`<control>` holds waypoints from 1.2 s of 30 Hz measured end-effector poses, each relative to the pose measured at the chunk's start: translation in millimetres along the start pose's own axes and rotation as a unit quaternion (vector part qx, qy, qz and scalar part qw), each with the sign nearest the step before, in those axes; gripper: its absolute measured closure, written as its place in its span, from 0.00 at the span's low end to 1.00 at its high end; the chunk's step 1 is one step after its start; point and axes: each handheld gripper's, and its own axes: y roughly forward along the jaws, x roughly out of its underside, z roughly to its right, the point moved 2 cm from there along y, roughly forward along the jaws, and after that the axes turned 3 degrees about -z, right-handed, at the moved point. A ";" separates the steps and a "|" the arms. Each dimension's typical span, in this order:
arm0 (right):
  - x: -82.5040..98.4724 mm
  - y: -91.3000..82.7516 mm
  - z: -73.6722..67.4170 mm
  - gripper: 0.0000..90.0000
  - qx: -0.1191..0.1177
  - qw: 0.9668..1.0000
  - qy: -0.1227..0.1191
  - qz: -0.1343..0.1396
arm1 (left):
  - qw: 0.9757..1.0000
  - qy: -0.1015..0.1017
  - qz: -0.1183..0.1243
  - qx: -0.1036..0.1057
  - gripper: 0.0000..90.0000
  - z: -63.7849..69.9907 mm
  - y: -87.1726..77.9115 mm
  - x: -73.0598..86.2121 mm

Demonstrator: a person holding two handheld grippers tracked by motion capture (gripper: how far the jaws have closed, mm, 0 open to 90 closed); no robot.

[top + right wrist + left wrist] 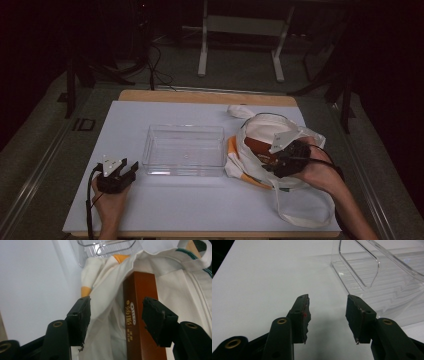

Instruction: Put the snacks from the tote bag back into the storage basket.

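Dim room, dark floor, a metal frame standing beyond; white matte bench (200,200) lit from above.

Right claw (116,315) sits at the mouth of a cream cloth tote bag (300,200), jaws about half apart. Between them lie a fold of the bag's fabric and the edge of a brown box (142,315); neither pad presses on either, so nothing is held. Left claw (328,315) rests wide apart on bare bench, holding nothing, with the clear plastic bin (184,150) just ahead and to its right.

Step, by my reading: draw the box out of the bag. To do it well, keep the near jaw clear of the loose cloth so it grips box alone; close on the narrow faces.

Box: rigid, glossy, straight-edged, gold lettering down the side. Bag: soft, crumpled canvas, orange patches, long strap loops. Bin: hard, smooth, ribbed floor, rounded corners.
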 end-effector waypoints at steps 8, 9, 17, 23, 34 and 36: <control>8.0 -1.1 8.1 0.44 0.000 1.000 0.005 -0.016 | 1.000 0.000 0.000 0.000 0.60 -0.1 0.0 0.0; 8.8 -1.0 8.7 0.44 0.000 1.000 0.005 -0.018 | 1.000 0.000 0.000 0.000 0.60 -0.1 0.0 0.0; 17.4 -0.2 16.1 0.44 0.002 0.999 0.015 -0.035 | 1.000 0.000 0.000 0.000 0.60 -0.1 0.0 0.0; 23.6 1.5 21.4 0.43 0.005 0.999 0.020 -0.050 | 1.000 0.001 0.000 0.000 0.60 -0.1 -0.1 0.0; 32.6 4.2 30.5 0.41 0.000 0.997 0.022 -0.076 | 1.000 0.001 -0.001 0.000 0.60 -0.2 0.0 0.0; 33.7 4.4 31.9 0.40 -0.002 0.997 0.024 -0.079 | 1.000 0.001 -0.001 0.000 0.60 -0.2 0.0 0.0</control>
